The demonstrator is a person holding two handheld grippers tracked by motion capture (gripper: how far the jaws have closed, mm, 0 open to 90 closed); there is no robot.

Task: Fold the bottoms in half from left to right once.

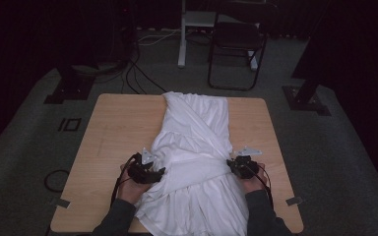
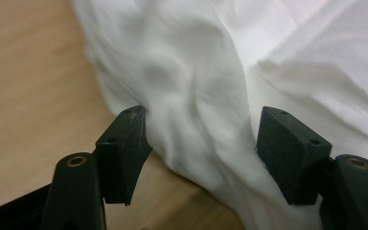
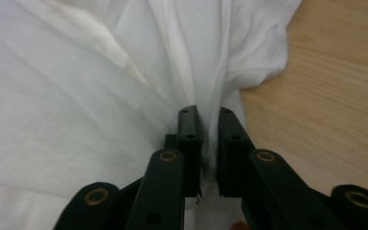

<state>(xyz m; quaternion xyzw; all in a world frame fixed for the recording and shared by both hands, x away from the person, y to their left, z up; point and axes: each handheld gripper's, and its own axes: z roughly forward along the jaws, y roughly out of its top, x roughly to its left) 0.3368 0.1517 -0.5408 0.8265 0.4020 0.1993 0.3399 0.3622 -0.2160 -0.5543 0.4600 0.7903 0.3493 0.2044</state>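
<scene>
On the wooden tabletop in front of you lies a white garment, spread lengthwise from the far edge down to the near edge, where its wide, gathered part hangs slightly over toward you. A folded band of the fabric crosses it from side to side, and your two hands sit at the two ends of that band. Your left hand-held gripper rests at the left edge of the cloth; in the left gripper view its jaws stand well apart, with a rumpled ridge of the white garment lying between them, and the pads are not pressing on it. The bare wood shows just beside that ridge on the left of the same view. Your right hand-held gripper sits at the right edge of the cloth, near the right side of the tabletop. In the right gripper view its jaws are nearly together, leaving only a narrow slot, and a thin pinched fold of the white garment runs down into that slot between the pads; from the way the fabric gathers toward them, you are holding that fold. The wood lies to the right of the jaws there. Beyond the far edge of the tabletop, a dark folding chair stands on the grey carpet, with cables trailing across the floor to its left.
</scene>
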